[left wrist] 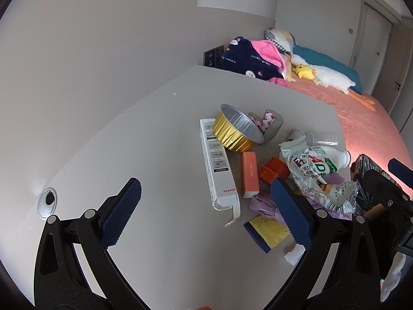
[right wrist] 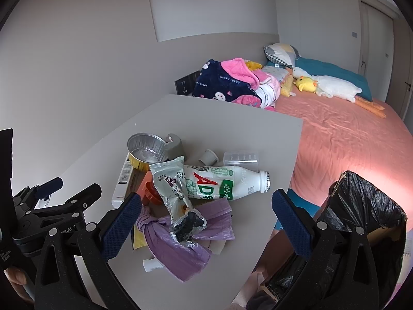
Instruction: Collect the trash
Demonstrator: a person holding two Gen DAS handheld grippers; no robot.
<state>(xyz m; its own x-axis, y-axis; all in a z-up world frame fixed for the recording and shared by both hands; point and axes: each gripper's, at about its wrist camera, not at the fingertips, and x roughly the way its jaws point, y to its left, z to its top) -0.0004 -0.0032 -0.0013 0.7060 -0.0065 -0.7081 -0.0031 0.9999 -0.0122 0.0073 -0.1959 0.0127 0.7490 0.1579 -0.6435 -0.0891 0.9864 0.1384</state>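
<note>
Left tongs (left wrist: 206, 211): spread wide, holding nothing, above the near part of the table (left wrist: 144, 134).
Right tongs (right wrist: 206, 219): spread wide, empty, over the near end of the trash heap.
Purple bag (right wrist: 180, 242): crumpled and knotted, nearest in the heap, at the table's near right edge.
Foil wrapper (right wrist: 171, 180): torn open, silvery with print, lying across the purple bag and the bottle.
White bottle (right wrist: 227, 182): on its side, red and green label, neck pointing right.
Orange box (left wrist: 249, 174): small, lying flat just right of the long white box (left wrist: 216, 165), whose near flap hangs open.
Foil bowl (left wrist: 236, 129): gold outside, silver inside, tilted at the far end.
Clear cup (right wrist: 241, 159): on its side, far right of the heap.
Trash bin (right wrist: 361, 219): black liner, right of the table, beside the bed (right wrist: 348, 134).
Hard to make out: the orange ribbed piece (left wrist: 274, 171) is half covered by the wrapper; the yellow sheet (left wrist: 268, 230) is partly behind a left finger; the bin's lower part is cut off by the right tongs.
</note>
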